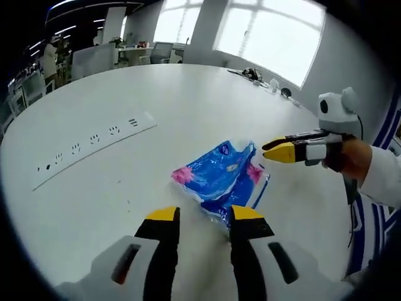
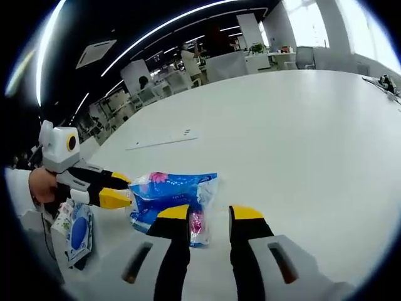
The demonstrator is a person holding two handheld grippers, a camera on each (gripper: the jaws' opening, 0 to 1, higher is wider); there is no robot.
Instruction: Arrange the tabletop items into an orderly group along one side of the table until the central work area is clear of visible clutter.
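A blue plastic packet with pink patches (image 1: pixel 219 179) lies flat on the round white table (image 1: pixel 188 106). My left gripper (image 1: pixel 205 214) is open, its yellow tips just short of the packet's near edge. My right gripper (image 1: pixel 279 149), held by a hand, comes in from the right, its tips beside the packet's far corner. In the right gripper view the packet (image 2: pixel 172 193) lies just ahead. A crumpled corner of it reaches between the jaws of my open right gripper (image 2: pixel 210 214). The left gripper (image 2: pixel 118 189) touches the packet's left end.
A long white socket strip (image 1: pixel 94 141) is set flush in the tabletop, also seen as the strip (image 2: pixel 163 143). Small dark items (image 1: pixel 257 75) sit at the table's far edge. Another blue packet (image 2: pixel 78 233) lies low at the left. Desks and chairs (image 2: pixel 188 72) stand beyond.
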